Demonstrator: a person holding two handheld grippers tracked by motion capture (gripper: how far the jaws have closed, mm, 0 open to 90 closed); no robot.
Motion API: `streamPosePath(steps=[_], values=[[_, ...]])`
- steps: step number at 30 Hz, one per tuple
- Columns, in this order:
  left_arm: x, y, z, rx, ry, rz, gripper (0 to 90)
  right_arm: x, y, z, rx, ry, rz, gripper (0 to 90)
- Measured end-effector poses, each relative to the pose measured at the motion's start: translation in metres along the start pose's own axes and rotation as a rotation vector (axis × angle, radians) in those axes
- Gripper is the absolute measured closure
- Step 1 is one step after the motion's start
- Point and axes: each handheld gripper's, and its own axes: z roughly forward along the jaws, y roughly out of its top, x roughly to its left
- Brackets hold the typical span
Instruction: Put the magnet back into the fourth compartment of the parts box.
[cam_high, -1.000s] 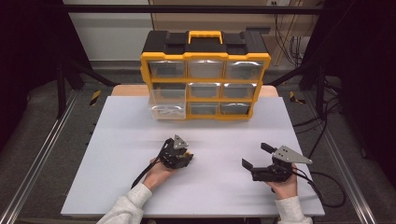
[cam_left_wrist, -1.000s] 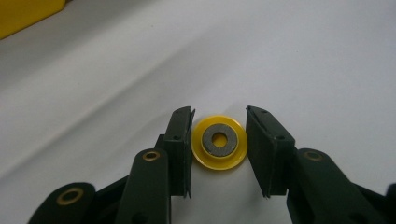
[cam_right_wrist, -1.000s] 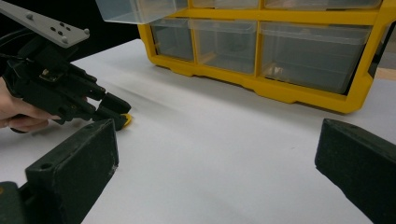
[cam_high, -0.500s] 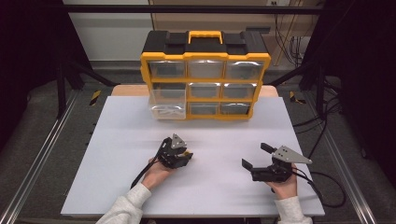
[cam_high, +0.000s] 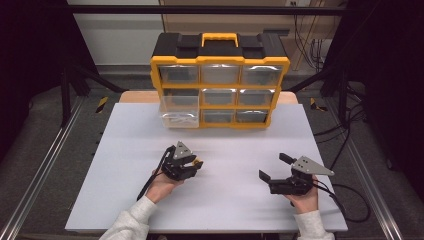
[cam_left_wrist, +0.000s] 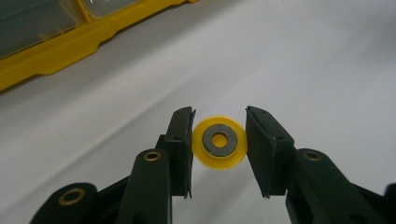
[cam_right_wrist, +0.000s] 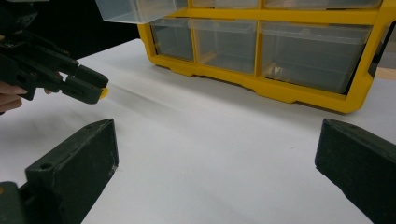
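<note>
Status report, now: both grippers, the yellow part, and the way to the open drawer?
Left gripper shut on yellow disc, above the white table. Right gripper open, empty. Lower-left drawer of organizer pulled out; path looks clear.

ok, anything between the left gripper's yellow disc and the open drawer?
Nothing: in the high view bare white board separates the disc from the drawer.

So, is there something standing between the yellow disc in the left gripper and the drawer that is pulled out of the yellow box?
Nothing visible stands in the way. The left gripper holds the yellow disc above bare white table, and the open drawer at the box's lower left lies straight ahead of it.
</note>
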Motion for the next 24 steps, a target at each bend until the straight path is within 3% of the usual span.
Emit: streamPosePath(steps=[24], values=[[-0.002,0.020,-0.054,-0.108,0.010,0.029,62.3,0.000,0.000,-0.001,-0.002,-0.003,-0.001,0.0]])
